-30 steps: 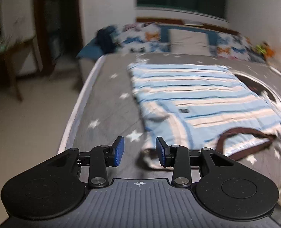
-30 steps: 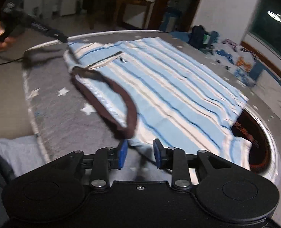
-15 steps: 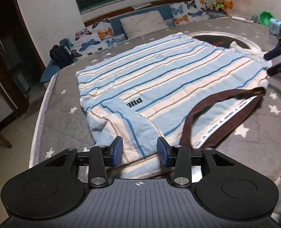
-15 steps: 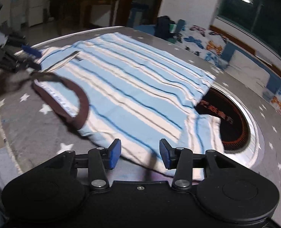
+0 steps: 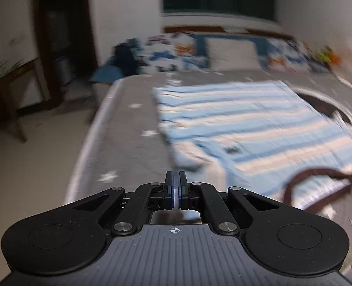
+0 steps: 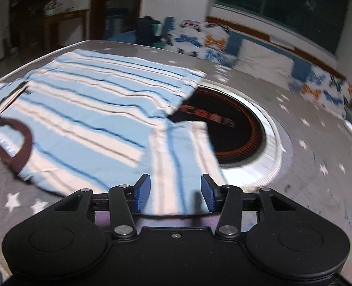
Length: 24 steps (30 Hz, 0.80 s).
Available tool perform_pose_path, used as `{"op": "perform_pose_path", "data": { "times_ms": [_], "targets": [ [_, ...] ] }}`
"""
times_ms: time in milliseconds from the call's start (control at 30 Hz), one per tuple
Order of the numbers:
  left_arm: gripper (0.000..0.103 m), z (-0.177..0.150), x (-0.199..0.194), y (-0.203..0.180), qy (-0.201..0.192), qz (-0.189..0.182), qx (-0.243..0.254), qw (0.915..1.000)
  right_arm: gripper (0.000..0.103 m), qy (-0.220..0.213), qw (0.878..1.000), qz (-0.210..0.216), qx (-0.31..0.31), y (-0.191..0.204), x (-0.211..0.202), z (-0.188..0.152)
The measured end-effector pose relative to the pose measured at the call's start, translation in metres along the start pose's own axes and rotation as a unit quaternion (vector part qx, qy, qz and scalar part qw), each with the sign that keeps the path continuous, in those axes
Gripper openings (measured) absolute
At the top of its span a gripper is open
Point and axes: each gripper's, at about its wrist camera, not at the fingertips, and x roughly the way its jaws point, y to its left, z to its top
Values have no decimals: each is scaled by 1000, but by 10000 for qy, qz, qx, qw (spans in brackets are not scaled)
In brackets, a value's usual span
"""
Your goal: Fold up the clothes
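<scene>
Blue-striped shirt (image 6: pixel 99 109) lies spread flat on the grey starred cover (image 6: pixel 307 166), no fold showing. My left gripper (image 5: pixel 175 188) is pinched on a pale sliver, probably sleeve edge; right gripper (image 6: pixel 175 194) gapes over the near right sleeve, holding nothing.

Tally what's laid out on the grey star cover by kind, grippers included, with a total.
Striped shirts: 1, the striped shirt, light blue and white with a brown collar.
Round mats: 1, the dark round mat, partly under the shirt.
Grippers: 2, the left gripper with jaws together, the right gripper with jaws apart over the sleeve.
Total: 4
</scene>
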Motion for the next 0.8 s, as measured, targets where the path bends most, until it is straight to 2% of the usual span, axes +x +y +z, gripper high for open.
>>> {"op": "perform_pose_path", "data": {
  "times_ms": [67, 133, 233, 367, 467, 533, 600, 800],
  "targets": [
    [3, -1, 1, 26, 94, 146, -530, 9984, 50, 19, 9998, -87, 195, -9, 5, -1],
    [3, -5, 2, 43, 133, 306, -811, 9961, 50, 58, 9992, -153, 373, -18, 11, -2],
    [3, -9, -6, 48, 84, 185, -782, 9967, 50, 47, 9985, -172, 509, -24, 13, -4],
    [4, -12, -25, 21, -29, -377, -108, 9992, 50, 85, 9982, -136, 586, -26, 12, -5],
    [9, -12, -31, -7, -30, -707, 404, 9967, 43, 115, 9972, -41, 733, -28, 12, -5],
    [19, -12, -28, -24, -5, -902, 643, 9938, 34, 129, 9972, 37, 733, -27, 11, -5],
    [38, -13, -24, -40, 20, -1053, 892, 9904, 19, 131, 9979, 37, 634, -23, 10, -5],
    [39, -18, 5, -72, 322, -1002, 1387, 9847, 19, 89, 9984, -46, 557, -22, 8, -4]
  ]
}}
